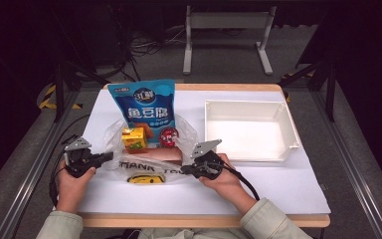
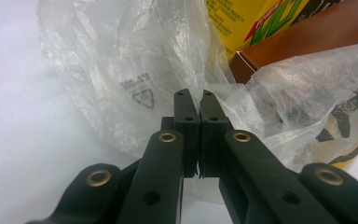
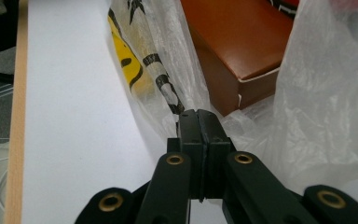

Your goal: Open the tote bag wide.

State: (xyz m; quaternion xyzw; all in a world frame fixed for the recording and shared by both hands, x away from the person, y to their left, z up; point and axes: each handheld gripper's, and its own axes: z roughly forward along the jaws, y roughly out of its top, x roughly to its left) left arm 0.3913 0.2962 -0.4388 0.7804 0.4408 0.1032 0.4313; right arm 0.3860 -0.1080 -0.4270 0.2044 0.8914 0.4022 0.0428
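Bright, even table light; dark surroundings; close jaws slightly soft.

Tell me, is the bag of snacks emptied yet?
Not yet. Done: both grippers, left and right, have pinched the plastic bag. The blue packet, yellow carton and brown box remain inside; the white bin holds nothing.

yellow carton point(image 2: 242, 23) cut off by top edge, brown box point(image 3: 235, 42) partly behind plastic bag point(image 3: 326, 93), bag print unreadable
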